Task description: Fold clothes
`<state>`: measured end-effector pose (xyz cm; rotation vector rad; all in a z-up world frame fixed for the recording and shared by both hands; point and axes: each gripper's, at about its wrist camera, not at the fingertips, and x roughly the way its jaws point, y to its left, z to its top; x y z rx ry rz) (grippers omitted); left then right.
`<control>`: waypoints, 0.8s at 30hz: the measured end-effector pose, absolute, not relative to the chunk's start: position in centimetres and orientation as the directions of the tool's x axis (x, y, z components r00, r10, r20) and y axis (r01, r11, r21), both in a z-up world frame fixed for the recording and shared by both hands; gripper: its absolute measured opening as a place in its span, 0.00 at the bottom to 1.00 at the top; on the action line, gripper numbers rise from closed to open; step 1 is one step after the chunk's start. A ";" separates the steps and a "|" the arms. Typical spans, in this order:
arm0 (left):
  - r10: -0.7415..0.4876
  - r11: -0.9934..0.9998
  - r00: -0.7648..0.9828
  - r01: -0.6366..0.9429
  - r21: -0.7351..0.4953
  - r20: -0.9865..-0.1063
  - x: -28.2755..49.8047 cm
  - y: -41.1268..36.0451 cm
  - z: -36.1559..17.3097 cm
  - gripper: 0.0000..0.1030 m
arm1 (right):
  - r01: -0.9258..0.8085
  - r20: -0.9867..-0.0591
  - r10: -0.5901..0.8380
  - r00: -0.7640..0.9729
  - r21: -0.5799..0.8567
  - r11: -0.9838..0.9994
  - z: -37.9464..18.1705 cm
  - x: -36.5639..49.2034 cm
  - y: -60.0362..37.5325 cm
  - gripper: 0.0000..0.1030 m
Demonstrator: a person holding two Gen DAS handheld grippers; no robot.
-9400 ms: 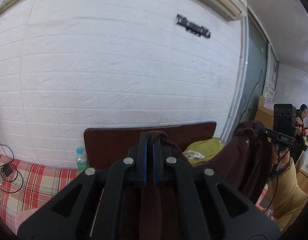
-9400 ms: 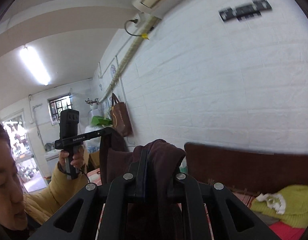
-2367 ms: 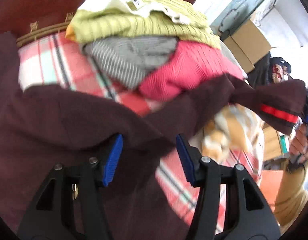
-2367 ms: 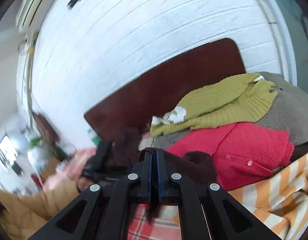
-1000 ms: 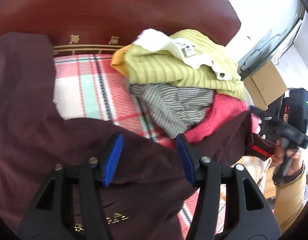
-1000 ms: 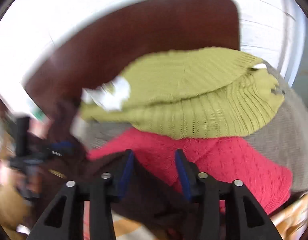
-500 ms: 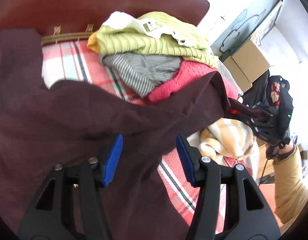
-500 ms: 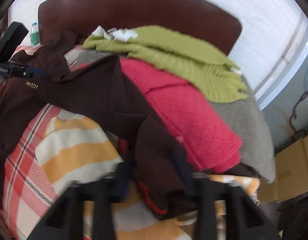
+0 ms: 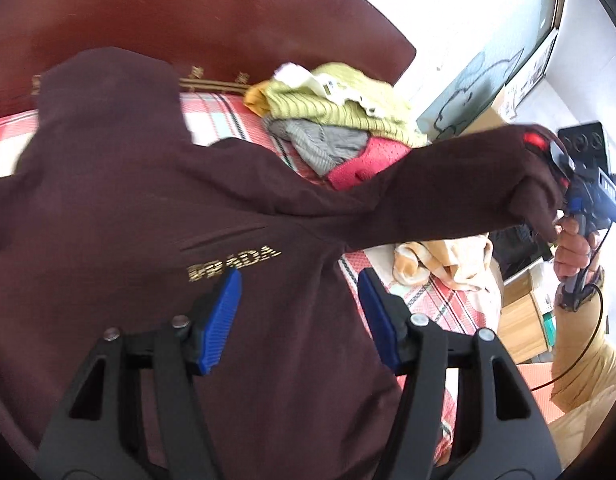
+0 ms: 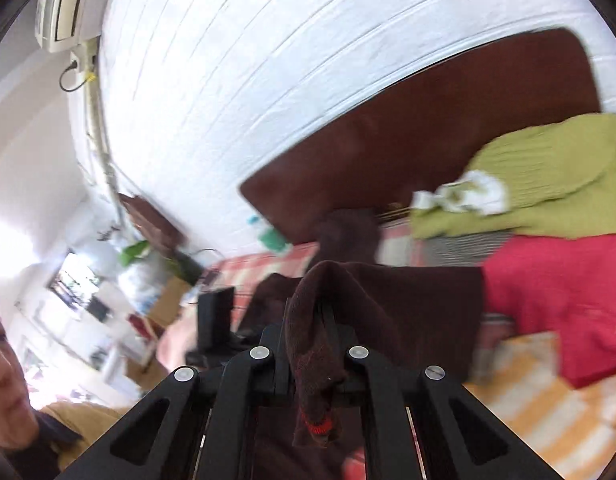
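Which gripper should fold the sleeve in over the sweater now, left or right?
Right. The right gripper is already shut on the sleeve cuff of the maroon sweater, stretched out sideways. The left gripper is open over the sweater's body, holding nothing.

Two grippers, the left gripper (image 9: 298, 312) at six o'clock and the right gripper (image 9: 563, 184) at three, share one maroon sweatshirt (image 9: 168, 216), while a pile at one o'clock holds one green sweater (image 9: 335, 104), one grey garment (image 9: 323, 144), one red knit (image 9: 367, 160) and one orange-striped piece (image 9: 439, 260).
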<state>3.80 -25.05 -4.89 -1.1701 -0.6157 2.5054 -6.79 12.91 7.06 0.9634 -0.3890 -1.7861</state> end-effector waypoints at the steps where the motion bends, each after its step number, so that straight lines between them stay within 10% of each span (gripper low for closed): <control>1: 0.440 -0.860 -0.630 -0.089 -0.503 -0.640 4.6 -25.8 -4.6 0.61 | 0.640 -0.431 -0.893 -0.133 0.650 -0.409 6.8 -6.8 11.0 0.08; 14: 0.229 -0.875 -0.716 0.145 -0.461 -0.660 17.0 -37.1 -3.4 0.61 | 0.690 -0.693 -0.713 0.106 0.567 -0.449 -4.8 -6.4 -16.8 0.12; 19: 0.170 -0.853 -0.717 0.236 -0.466 -0.676 20.2 -40.3 -4.3 0.63 | 0.689 -0.772 -0.621 0.138 0.525 -0.500 -9.6 -5.9 -22.2 0.48; 24: 0.130 -0.835 -0.710 0.297 -0.462 -0.692 21.8 -42.6 -5.4 0.63 | 0.726 -0.760 -0.645 0.077 0.487 -0.487 -8.9 -4.5 -20.9 0.50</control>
